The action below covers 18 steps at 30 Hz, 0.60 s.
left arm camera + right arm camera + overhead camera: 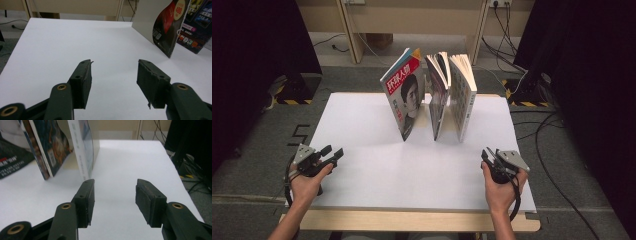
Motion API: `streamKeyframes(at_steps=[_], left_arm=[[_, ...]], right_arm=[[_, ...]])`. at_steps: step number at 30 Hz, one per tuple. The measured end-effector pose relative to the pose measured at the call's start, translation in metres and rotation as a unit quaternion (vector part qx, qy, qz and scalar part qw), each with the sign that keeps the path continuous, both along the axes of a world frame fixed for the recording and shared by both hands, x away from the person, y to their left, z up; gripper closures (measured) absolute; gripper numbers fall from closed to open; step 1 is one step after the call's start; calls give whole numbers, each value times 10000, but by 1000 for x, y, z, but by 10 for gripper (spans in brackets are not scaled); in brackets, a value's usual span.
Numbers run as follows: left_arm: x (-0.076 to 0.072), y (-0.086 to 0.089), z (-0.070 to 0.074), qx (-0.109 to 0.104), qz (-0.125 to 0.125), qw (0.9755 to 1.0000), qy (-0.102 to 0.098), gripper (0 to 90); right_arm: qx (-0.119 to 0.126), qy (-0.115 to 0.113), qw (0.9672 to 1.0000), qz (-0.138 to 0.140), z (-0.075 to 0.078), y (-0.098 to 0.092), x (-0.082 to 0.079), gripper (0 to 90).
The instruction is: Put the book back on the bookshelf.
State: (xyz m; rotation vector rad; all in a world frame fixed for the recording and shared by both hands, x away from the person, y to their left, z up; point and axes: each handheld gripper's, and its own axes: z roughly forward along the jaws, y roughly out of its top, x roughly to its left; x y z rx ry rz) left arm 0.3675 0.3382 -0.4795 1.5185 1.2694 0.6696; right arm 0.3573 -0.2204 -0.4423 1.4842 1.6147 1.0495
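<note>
Three books stand upright in a row at the middle back of the white table [362, 125]. A magazine with a portrait cover [404, 97] leans at the left, a dark-covered book [437, 95] stands in the middle, and a white-spined book [463, 97] stands at the right. My left gripper [332, 152] is held low near the table's left front, open and empty [113, 72]. My right gripper [488, 154] is near the right front, also open and empty [113, 193]. In the right gripper view the white-spined book [83, 152] stands just ahead at the left.
Wooden table legs [349, 35] and a wall stand behind the table. Cables [552, 145] run over the grey floor at the right. Dark curtains [257, 50] hang on both sides. The table's wooden front edge [412, 220] lies near the person's forearms.
</note>
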Motion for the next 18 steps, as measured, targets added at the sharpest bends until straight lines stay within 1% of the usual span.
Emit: streamKeyframes(at_steps=[2, 4, 7, 8, 10, 11, 12, 13, 15, 17, 18], left_arm=[[-1, 1, -4, 7, 16, 10000, 27, 449], [-3, 1, -6, 8, 38, 10000, 34, 449], [-7, 2, -12, -47, 93, 9999, 51, 453], [-8, 2, -13, -57, 102, 9999, 65, 454], [-10, 0, -14, -60, 91, 9999, 50, 454], [-11, -1, -12, -44, 63, 10000, 19, 454], [-11, -2, -11, -52, 44, 10000, -22, 452], [-11, -2, -11, -52, 44, 10000, -22, 451], [-10, -4, -11, -52, 22, 10000, -47, 453], [-10, -4, -13, -54, 23, 10000, -4, 454], [-10, -3, -13, -60, 31, 10000, 15, 457]], right_arm=[[3, 94, 10000, -15, -7, -3, -1, 501], [28, 145, 9999, -42, -11, -5, -3, 501], [101, 155, 9998, -58, -16, -10, -6, 501], [172, 165, 9997, -113, -18, -11, -7, 501], [180, 212, 9995, -141, -20, -14, -7, 501], [251, 231, 9993, -139, -20, -14, -7, 500], [212, 215, 9995, -119, -22, -14, -7, 500], [218, 249, 9993, -143, -22, -13, -7, 500], [159, 249, 9995, -122, -23, -12, -6, 496], [-47, 239, 9996, -106, -23, -10, -5, 494], [2, 230, 9997, -82, -22, -8, -5, 490]])
